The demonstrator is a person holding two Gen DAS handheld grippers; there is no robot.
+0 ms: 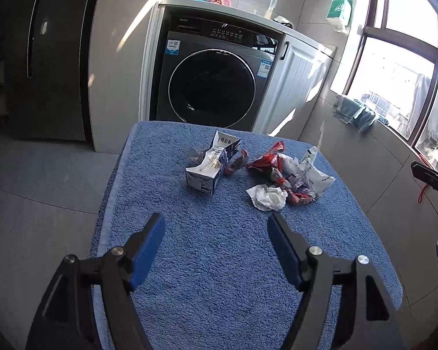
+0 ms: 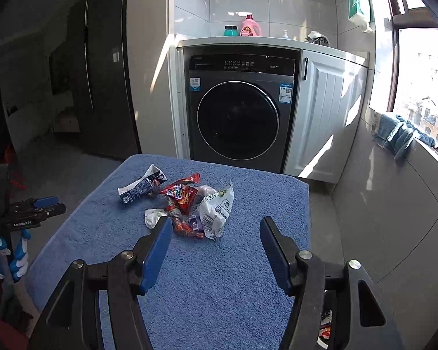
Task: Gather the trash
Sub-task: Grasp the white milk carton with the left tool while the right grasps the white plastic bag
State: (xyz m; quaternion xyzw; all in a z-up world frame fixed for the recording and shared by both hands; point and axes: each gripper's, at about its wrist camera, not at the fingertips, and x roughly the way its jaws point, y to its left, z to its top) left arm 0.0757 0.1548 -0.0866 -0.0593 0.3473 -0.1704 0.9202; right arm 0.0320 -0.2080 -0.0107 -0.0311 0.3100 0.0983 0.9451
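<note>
Trash lies on a table covered with a blue towel (image 1: 219,262). A crushed blue-and-white carton (image 1: 211,164) lies on its side, also in the right wrist view (image 2: 141,188). Beside it are red snack wrappers (image 1: 265,162) (image 2: 182,194), a white plastic bag (image 1: 312,172) (image 2: 216,213) and a crumpled white tissue (image 1: 267,197) (image 2: 153,217). My left gripper (image 1: 216,223) is open and empty, above the towel short of the trash. My right gripper (image 2: 216,226) is open and empty, just short of the wrapper pile.
A dark front-loading washing machine (image 1: 213,84) stands behind the table under a white counter with a pink detergent bottle (image 2: 251,26). A white cabinet (image 2: 324,116) is to its right. A window sill with a blue cloth (image 2: 403,137) runs along the right. Grey tiled floor surrounds the table.
</note>
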